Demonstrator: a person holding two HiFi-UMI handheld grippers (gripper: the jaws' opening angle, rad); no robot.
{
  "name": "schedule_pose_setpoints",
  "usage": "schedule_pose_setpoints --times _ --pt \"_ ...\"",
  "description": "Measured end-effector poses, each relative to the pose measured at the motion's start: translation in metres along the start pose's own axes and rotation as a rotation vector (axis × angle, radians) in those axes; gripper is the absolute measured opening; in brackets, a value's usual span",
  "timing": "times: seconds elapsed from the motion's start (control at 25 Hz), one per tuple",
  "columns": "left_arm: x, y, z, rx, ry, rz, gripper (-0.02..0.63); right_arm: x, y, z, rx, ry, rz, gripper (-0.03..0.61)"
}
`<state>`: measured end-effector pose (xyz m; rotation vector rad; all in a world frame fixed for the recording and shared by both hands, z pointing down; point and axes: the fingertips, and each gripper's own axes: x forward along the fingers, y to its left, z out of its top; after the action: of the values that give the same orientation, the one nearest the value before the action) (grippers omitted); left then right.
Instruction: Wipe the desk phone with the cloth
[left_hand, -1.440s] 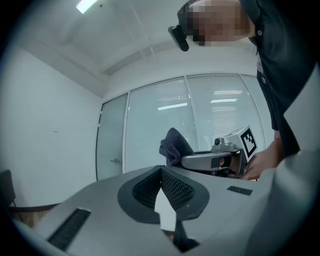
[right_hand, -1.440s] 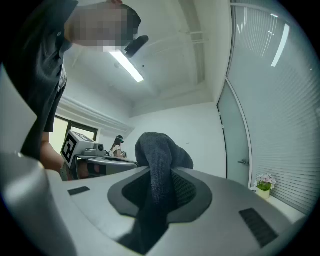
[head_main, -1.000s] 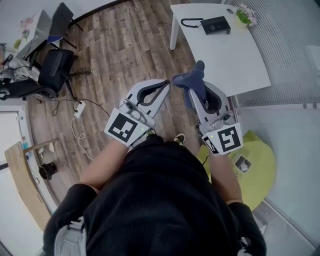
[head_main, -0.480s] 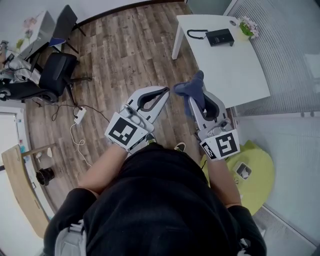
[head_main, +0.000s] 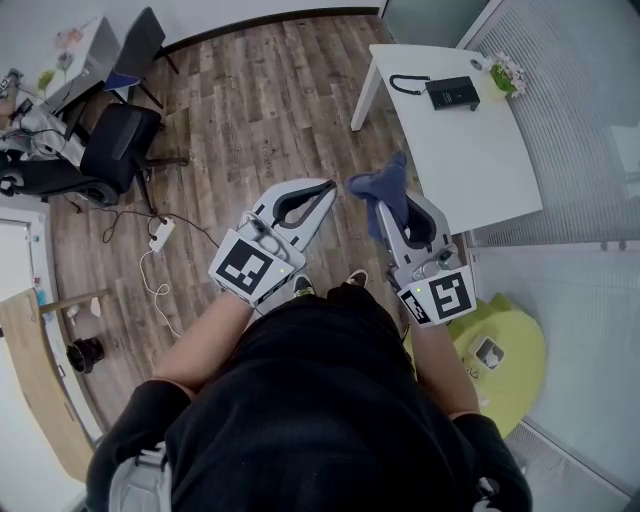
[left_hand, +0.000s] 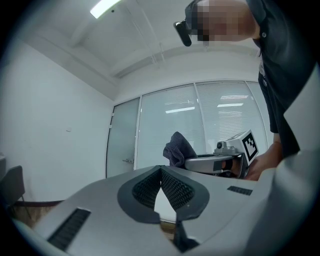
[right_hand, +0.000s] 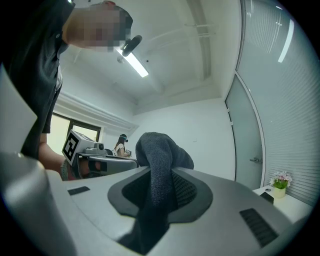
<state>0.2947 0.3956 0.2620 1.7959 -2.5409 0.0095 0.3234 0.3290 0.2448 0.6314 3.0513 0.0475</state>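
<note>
At 6 o'clock in the head view, nearest the camera, a person's dark-clothed torso is seen, with both forearms reaching up the frame. The left tongs (head_main: 333, 186) are held at the centre, pointed toward 1 o'clock. In the left gripper view their ribbed pads (left_hand: 172, 187) are seen pressed together at the tips, with nothing caught between them. The right tongs (head_main: 381, 196) are held just beside them, toward 3 o'clock, and are pointed at 12 o'clock. They are clamped on a dark blue-grey cloth (head_main: 384, 182). In the right gripper view the cloth is seen pinched between the two pads, with a rounded bunch standing above the tips and a tail hanging down toward the camera. The bunched end is shown between the tips of both tongs in the head view, though it is gripped by the right pair only.

A wooden floor (head_main: 260, 110) is spread beneath the tongs. A yellow-green round object (head_main: 520, 345) is seen at 4 o'clock, and a white power strip (head_main: 160, 233) with its cable at 9 o'clock. A black office chair (head_main: 112, 150) is placed at 10 o'clock.

Farthest off, at 1 o'clock, a white surface (head_main: 470, 160) is seen, well apart from both tongs. The black desk phone (head_main: 452, 92) is set near its far edge, with a corded handset (head_main: 404, 84) lying beside it toward 9 o'clock. A small flower pot (head_main: 505, 73) is stood near the phone, toward 3 o'clock.
</note>
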Motion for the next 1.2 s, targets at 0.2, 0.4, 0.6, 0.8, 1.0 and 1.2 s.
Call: schedule_pose_setpoints --times 0.2,0.4,0.6,0.8,1.0,1.2 --pt "0.005 0.016 0.000 -0.006 -0.016 0.023 0.011 0.014 -0.006 -0.005 -0.008 0.006 0.021 0.097" --pt "0.021 0.038 0.011 0.000 -0.052 0.054 0.011 0.037 -0.024 -0.006 -0.006 -0.011 0.039 0.097" --pt "0.036 0.060 0.012 0.023 -0.056 0.080 0.011 0.061 -0.040 -0.010 0.003 -0.028 0.071 0.097" --pt "0.063 0.086 0.009 0.019 -0.039 0.109 0.011 0.087 -0.067 -0.012 0.007 -0.026 0.102 0.097" --pt "0.093 0.107 0.008 0.007 -0.029 0.116 0.011 0.107 -0.099 -0.012 0.018 -0.028 0.107 0.097" --pt "0.124 0.123 0.008 0.006 -0.017 0.124 0.011 0.122 -0.127 -0.017 0.025 -0.021 0.124 0.097"
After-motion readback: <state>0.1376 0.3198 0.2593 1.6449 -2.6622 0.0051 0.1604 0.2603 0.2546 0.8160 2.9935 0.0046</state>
